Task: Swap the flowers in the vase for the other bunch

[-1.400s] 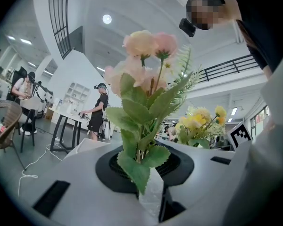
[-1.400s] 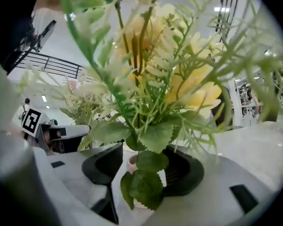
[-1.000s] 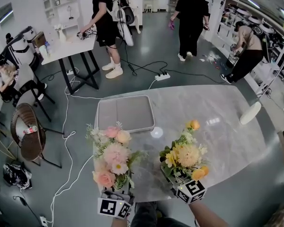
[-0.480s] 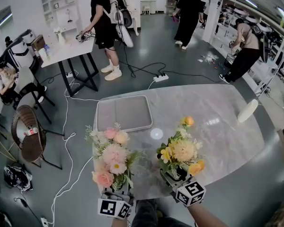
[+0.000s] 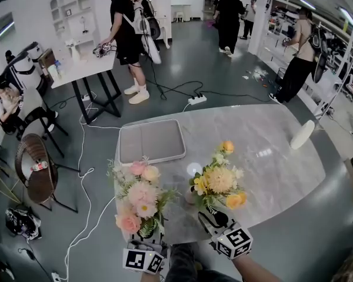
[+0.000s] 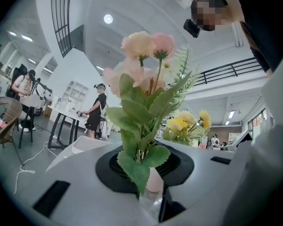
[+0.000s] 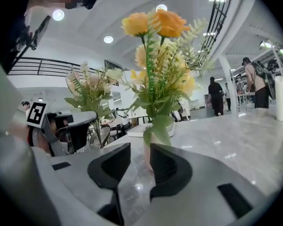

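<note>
Removal step: right gripper (image 7: 139, 150) jaws just been closing, apart, gripping nothing; vase (image 7: 146, 157) w/ yellow bunch (image 5: 219, 180) prob. just past tips, 12 o'clock; left gripper (image 6: 152, 199) pinches pink bunch (image 5: 138, 195) stems. Next: clamp yellow stems, lift.

Big open hall, glossy grey floor (image 5: 188, 63), power strip (image 5: 197, 99) lying out. Pale marble counter (image 5: 270, 151), white desk (image 5: 82, 66), wicker chair (image 5: 35, 169), white wall shelves (image 5: 70, 7). Round ceiling lights (image 7: 108, 39) on.

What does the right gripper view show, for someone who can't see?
A yellow and orange bunch stands in a vase on the marble table, just beyond the right gripper; its jaws have just been closing with nothing between them. At left, the left gripper holds the pink bunch.
</note>
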`<control>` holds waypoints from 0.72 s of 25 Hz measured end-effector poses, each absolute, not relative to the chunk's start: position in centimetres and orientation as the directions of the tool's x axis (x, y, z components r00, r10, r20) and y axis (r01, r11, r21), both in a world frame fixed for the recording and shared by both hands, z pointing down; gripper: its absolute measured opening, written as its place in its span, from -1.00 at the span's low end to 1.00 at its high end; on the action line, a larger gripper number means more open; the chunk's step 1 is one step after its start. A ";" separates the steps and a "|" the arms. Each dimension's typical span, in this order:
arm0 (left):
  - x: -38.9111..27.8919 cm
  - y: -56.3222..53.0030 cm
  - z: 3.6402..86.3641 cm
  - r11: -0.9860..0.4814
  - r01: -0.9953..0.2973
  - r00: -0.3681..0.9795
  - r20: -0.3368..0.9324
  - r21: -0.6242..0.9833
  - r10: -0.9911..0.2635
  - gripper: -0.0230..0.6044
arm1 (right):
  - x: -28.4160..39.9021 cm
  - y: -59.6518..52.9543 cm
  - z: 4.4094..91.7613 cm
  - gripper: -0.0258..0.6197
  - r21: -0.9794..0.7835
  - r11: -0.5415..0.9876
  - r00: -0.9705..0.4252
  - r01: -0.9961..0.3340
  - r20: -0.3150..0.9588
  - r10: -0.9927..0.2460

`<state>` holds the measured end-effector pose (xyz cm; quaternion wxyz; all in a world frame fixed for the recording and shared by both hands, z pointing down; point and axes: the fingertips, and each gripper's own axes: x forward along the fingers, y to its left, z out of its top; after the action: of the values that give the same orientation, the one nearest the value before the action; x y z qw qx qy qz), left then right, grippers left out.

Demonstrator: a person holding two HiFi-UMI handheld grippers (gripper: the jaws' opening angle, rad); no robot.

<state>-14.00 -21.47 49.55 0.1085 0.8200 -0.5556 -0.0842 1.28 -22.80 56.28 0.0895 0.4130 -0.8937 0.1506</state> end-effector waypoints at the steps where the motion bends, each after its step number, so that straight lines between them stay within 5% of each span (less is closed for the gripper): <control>1: -13.8 -21.1 49.6 -0.359 -0.893 0.368 -0.017 0.273 -0.930 -0.62 | 1.4 -22.5 56.2 -0.53 -0.188 0.614 -0.641 -0.766 0.284 -0.713; 6: -12.9 -19.8 49.3 -0.364 -0.890 0.373 -0.019 0.275 -0.928 -0.62 | 1.9 -21.3 55.6 -0.76 -0.186 0.622 -0.648 -0.761 0.279 -0.709; 18: -11.1 -15.5 48.2 -0.402 -0.871 0.406 -0.048 0.282 -0.913 -0.62 | 1.7 -17.7 52.6 -0.82 -0.148 0.656 -0.671 -0.740 0.222 -0.707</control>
<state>-11.07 -15.52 48.15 0.1067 0.8317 -0.5362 -0.0974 1.71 -17.71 52.62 0.0725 0.3990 -0.9070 0.1133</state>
